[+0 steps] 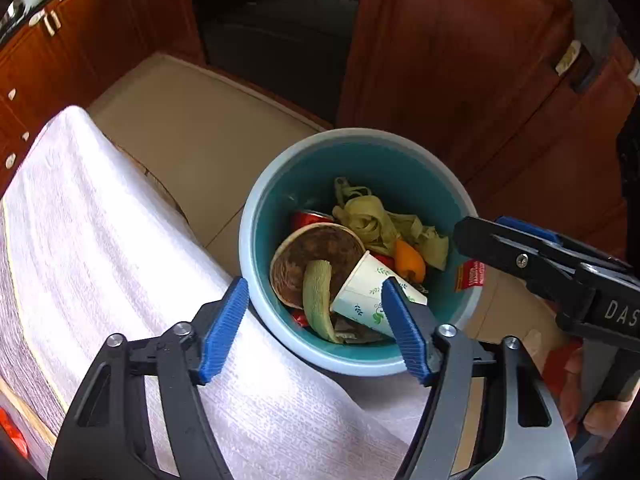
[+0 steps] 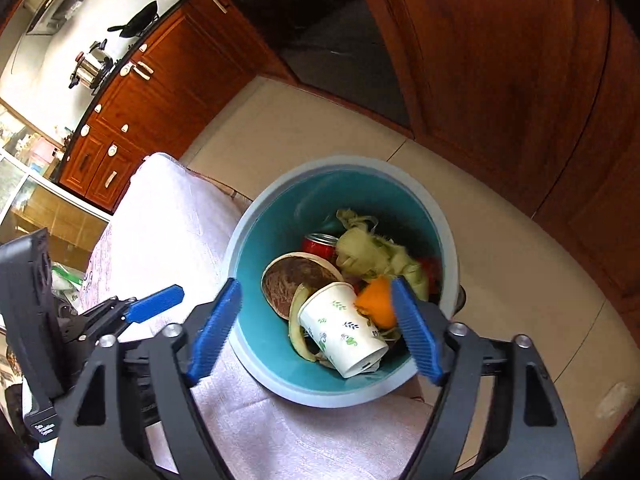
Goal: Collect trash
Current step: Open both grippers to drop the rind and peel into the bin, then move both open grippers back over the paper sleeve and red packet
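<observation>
Trash is lying in the teal bin (image 1: 256,224) at frame centre, while left gripper (image 1: 316,328) and right gripper (image 2: 316,332) are hovering above it, both open and empty.

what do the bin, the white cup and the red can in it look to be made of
Bin: probably plastic, smooth moulded wall, pale grey-blue outside, teal inside with a soft sheen.
White cup: looks like paper, matte, with printed green leaf sprigs and a rolled rim.
Red can: likely metal, glossy red side and a bright silvery top rim.
</observation>
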The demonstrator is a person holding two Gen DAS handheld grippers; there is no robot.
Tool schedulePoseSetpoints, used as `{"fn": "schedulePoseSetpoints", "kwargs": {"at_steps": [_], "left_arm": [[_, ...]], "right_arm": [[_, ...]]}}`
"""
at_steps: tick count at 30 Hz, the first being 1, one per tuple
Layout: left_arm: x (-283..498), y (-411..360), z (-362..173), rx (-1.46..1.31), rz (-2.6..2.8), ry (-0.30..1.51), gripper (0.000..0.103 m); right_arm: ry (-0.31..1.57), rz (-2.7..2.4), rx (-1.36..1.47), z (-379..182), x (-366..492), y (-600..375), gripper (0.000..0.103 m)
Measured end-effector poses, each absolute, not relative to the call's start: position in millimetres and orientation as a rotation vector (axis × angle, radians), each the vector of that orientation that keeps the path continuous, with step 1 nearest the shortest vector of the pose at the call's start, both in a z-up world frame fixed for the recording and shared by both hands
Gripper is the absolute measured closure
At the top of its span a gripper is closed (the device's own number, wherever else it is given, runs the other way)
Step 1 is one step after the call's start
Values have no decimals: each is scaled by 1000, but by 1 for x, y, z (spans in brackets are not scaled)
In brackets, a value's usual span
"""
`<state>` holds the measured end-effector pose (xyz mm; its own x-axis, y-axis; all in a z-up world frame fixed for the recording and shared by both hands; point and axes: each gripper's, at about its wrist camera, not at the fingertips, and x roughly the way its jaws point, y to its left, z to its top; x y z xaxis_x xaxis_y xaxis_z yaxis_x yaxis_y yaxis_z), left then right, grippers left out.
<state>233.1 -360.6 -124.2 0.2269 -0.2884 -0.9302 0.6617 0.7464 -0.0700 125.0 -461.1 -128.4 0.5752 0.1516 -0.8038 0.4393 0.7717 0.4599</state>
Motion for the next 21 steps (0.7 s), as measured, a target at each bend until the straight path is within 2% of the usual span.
{"fn": "schedulePoseSetpoints", "kwargs": {"at_steps": [4, 9, 17, 21], "left_arm": [[232, -345, -117, 351, -661, 1171, 22], [224, -331, -106, 336, -651, 1160, 14], [205, -309, -84, 325, -655, 1125, 10], [198, -294, -78, 319, -642, 1106, 9]], "right_arm": [[979, -186, 723, -130, 126, -458, 17], [997, -202, 732, -129, 122, -452, 17], [998, -200, 703, -112, 115, -432, 17], [988, -183, 687, -102, 112, -417, 13]]}}
